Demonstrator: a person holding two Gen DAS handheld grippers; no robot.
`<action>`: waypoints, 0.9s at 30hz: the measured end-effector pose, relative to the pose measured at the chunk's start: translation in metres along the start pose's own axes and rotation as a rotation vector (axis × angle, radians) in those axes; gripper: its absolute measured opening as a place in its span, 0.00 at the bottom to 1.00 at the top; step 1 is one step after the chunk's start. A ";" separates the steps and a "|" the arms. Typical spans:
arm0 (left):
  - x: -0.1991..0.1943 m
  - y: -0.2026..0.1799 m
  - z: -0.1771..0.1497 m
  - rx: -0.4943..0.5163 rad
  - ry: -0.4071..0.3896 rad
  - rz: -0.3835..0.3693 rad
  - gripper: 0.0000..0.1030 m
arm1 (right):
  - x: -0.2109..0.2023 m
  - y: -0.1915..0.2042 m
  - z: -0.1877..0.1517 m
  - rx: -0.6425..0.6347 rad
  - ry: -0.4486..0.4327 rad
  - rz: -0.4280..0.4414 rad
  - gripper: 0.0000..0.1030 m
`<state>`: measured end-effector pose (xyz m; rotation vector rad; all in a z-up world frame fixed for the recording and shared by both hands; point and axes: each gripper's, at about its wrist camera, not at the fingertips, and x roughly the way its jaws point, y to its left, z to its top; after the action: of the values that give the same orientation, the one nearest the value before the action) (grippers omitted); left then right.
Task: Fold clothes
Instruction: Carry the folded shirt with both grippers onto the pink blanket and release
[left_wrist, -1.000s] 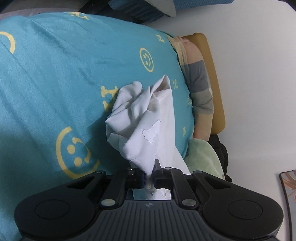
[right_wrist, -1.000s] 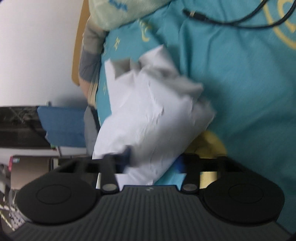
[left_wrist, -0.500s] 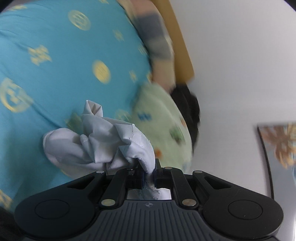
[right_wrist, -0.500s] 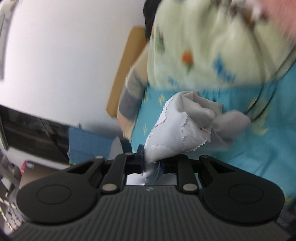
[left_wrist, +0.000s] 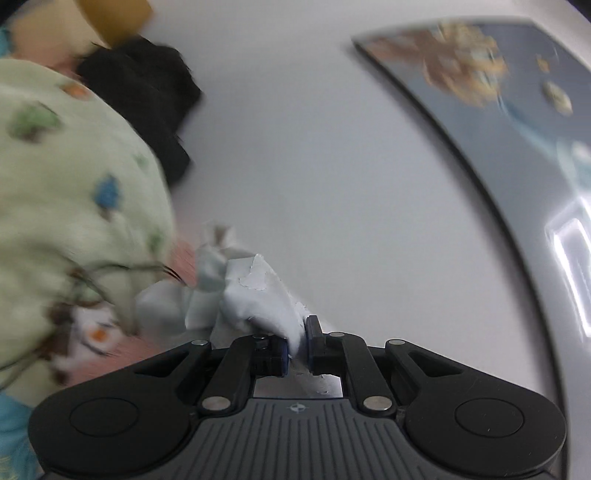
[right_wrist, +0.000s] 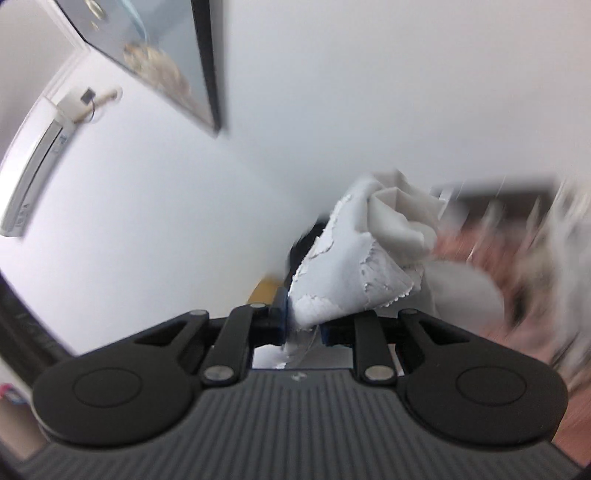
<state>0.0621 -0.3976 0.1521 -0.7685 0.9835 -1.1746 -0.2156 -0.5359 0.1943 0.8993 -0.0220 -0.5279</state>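
A white garment (left_wrist: 255, 295) with a frayed lace edge hangs bunched in front of my left gripper (left_wrist: 297, 349), which is shut on its hem. In the right wrist view the same white garment (right_wrist: 354, 266) is crumpled above my right gripper (right_wrist: 303, 326), whose blue pads are shut on another part of its edge. Both grippers are lifted and face the white wall. The rest of the garment is folded on itself, so its shape is hidden.
A pale green patterned blanket (left_wrist: 70, 192) and a black item (left_wrist: 147, 99) lie at the left. A framed picture (left_wrist: 491, 103) hangs on the white wall, seen also as a dark frame (right_wrist: 177, 62). An air conditioner (right_wrist: 40, 162) sits high at the left.
Both grippers rose from the teal bedspread and swung toward the wall, carrying the white garment. The right gripper's jaws closed from around the cloth onto its edge.
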 end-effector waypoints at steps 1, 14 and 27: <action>0.016 0.002 -0.013 0.009 0.022 -0.003 0.09 | -0.005 -0.008 0.001 -0.032 -0.025 -0.039 0.20; 0.012 0.079 -0.132 0.307 0.183 0.216 0.23 | -0.050 -0.134 -0.086 -0.064 0.146 -0.289 0.23; -0.079 -0.021 -0.149 0.672 0.033 0.307 1.00 | -0.130 -0.041 -0.097 -0.422 0.113 -0.299 0.86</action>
<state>-0.0895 -0.3251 0.1294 -0.0589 0.6356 -1.1455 -0.3242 -0.4267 0.1284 0.5181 0.3200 -0.7265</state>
